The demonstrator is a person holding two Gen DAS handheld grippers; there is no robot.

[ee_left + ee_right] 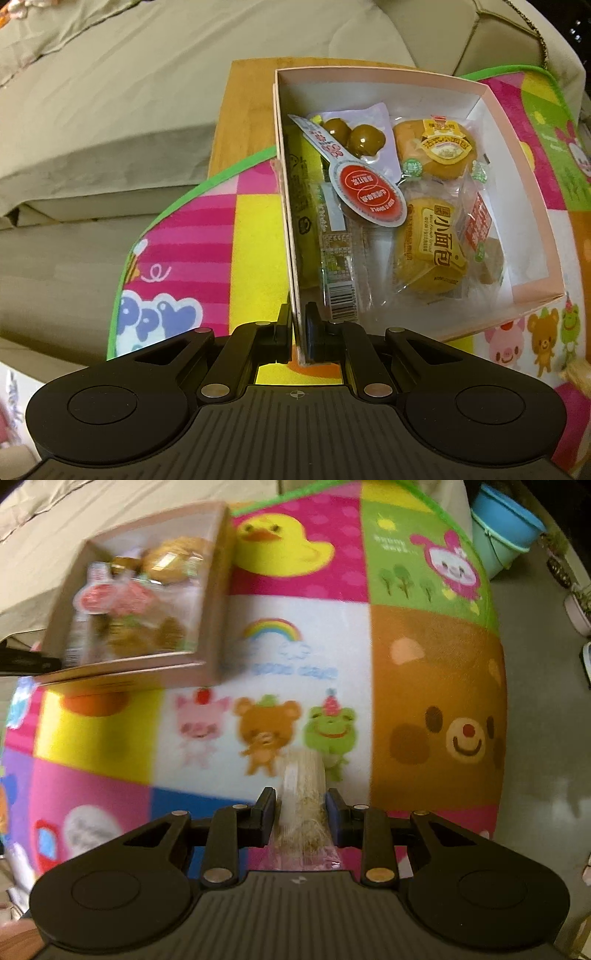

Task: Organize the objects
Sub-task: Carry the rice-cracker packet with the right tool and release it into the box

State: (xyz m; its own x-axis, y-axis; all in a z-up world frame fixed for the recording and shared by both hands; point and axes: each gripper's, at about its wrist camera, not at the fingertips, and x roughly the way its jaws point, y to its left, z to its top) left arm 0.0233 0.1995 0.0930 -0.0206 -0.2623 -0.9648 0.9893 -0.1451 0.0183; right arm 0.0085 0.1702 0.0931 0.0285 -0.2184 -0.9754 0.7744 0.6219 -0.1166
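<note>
A pink cardboard box [532,221] sits on a colourful cartoon mat [207,236]. It holds wrapped small breads [428,247], a chestnut pack [354,138] and a yellow snack bar [314,221]. My left gripper [299,332] is shut on the box's near left wall, one finger inside, one outside. In the right wrist view the box [207,602] lies at the upper left, blurred. My right gripper [301,805] is shut on a clear-wrapped pale snack [303,786] and holds it above the mat [436,686].
A beige sofa [110,110] lies left of and behind the mat. A wooden board [240,110] shows under the mat's far edge. A blue bucket [502,528] and small plant pots [576,605] stand on the grey floor at the right.
</note>
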